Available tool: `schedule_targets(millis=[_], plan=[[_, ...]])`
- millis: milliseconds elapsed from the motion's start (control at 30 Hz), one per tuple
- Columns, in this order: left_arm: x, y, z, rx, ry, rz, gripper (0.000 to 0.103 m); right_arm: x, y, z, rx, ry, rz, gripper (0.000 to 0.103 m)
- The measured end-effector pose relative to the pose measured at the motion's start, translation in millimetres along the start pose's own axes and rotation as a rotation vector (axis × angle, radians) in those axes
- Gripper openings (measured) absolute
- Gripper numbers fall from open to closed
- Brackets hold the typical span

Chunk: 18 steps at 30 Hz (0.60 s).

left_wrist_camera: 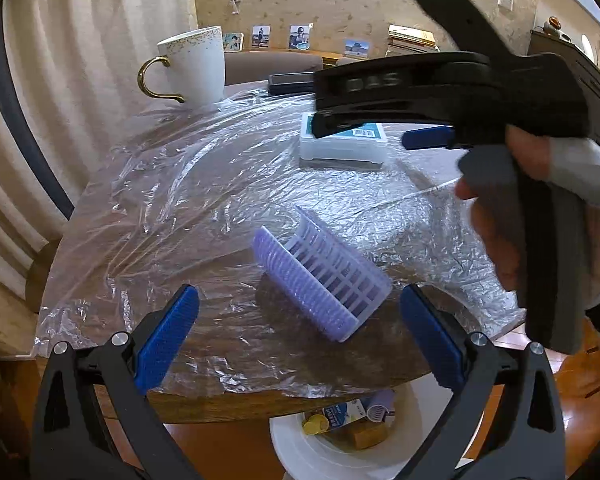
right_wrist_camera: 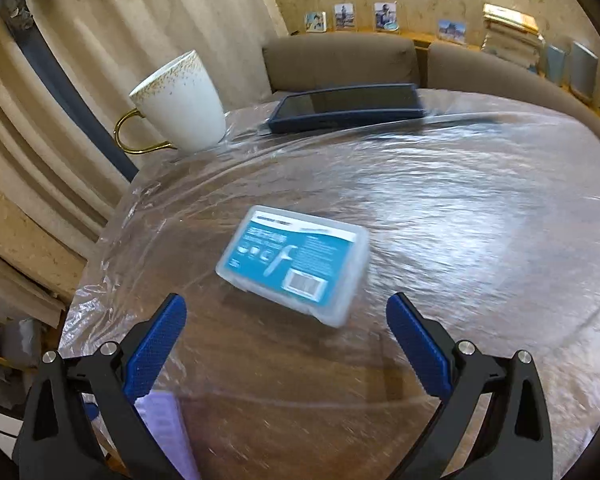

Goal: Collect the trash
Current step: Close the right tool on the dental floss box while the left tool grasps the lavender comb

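Over the table I'm hovering both grippers, left gripper [left_wrist_camera: 300, 336] and right gripper [right_wrist_camera: 286, 352], jaws apart, empty; slippery plastic film [left_wrist_camera: 160, 184] risks the floss box [right_wrist_camera: 296, 264] skidding away.

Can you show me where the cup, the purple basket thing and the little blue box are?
Cup [left_wrist_camera: 196, 68]: left wrist view, white side.
Purple basket [left_wrist_camera: 324, 276]: left wrist view, slatted side.
Blue box [right_wrist_camera: 296, 258]: right wrist view, blue label.

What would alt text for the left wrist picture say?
An open left gripper hovers over a lilac slatted plastic basket lying on its side on a film-covered table. Below the table's edge, a white bin holds trash.
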State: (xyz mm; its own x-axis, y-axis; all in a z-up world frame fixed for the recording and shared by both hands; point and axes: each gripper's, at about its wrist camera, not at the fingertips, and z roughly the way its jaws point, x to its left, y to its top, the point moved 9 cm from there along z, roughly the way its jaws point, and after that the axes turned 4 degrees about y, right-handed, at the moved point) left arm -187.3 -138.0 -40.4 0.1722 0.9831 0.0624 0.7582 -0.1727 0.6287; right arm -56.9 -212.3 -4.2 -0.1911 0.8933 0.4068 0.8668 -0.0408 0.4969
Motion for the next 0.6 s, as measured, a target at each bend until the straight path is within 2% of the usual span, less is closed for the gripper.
schedule_targets(millis=[267, 467, 600], plan=[[0, 6, 9, 0.004, -0.009, -0.016, 0.101, 10, 10, 23, 0.013, -0.073, -0.106, 0.097], [-5, 15, 18, -0.002, 0.006, -0.003, 0.101, 6, 19, 30, 0.025, -0.095, -0.121, 0.097], [-8, 19, 27, 0.003, 0.027, 0.021, 0.089, 8, 23, 36, 0.025, -0.111, -0.158, 0.096]])
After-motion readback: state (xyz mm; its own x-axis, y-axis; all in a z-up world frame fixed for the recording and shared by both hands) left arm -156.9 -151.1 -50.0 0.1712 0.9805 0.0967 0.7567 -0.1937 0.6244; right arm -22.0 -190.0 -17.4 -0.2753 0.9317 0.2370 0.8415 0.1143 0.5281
